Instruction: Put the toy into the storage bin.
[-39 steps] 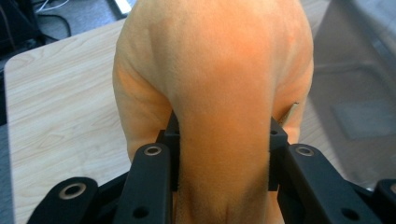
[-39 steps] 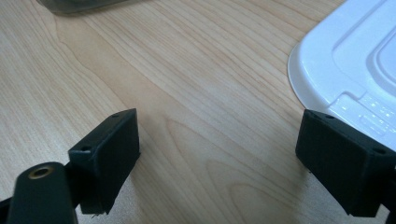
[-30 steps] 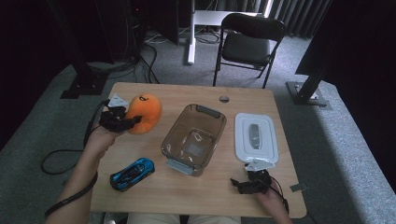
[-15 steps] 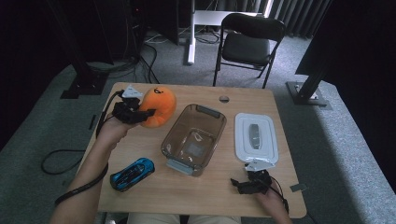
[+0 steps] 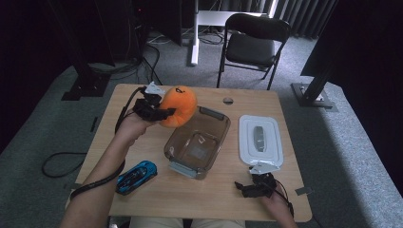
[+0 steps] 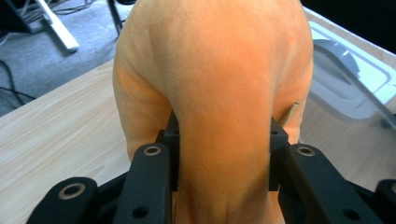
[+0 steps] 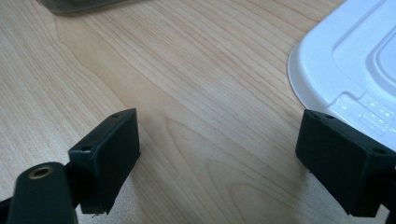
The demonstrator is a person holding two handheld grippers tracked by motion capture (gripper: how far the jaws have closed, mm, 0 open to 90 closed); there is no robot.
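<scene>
We see the left gripper (image 5: 159,111) clamped on an orange plush toy (image 5: 179,105), jaws pinching a fold of the fabric from both sides; the left gripper view shows the plush (image 6: 219,93) bulging up between the two black jaws. The toy is lifted off the table (image 5: 199,199), near the far left corner, and overlaps the far left rim of the clear brown container (image 5: 196,142) in the high view; we can't tell if it touches that rim. The container sits at the middle of the table, open, with nothing big inside. A white lid (image 5: 259,139) lies flat to its right, toward the right edge, apart from the container; it also shows in the left gripper view (image 6: 345,79) beyond the plush. The right gripper (image 5: 251,189) rests low by the near right corner, just in front of the lid. In the right gripper view its jaws stand wide apart with bare wood between them, gripping nothing, and the lid's corner (image 7: 345,60) is just past the right-hand jaw. A blue toy car (image 5: 137,176) lies near the near left corner, by the left forearm.
</scene>
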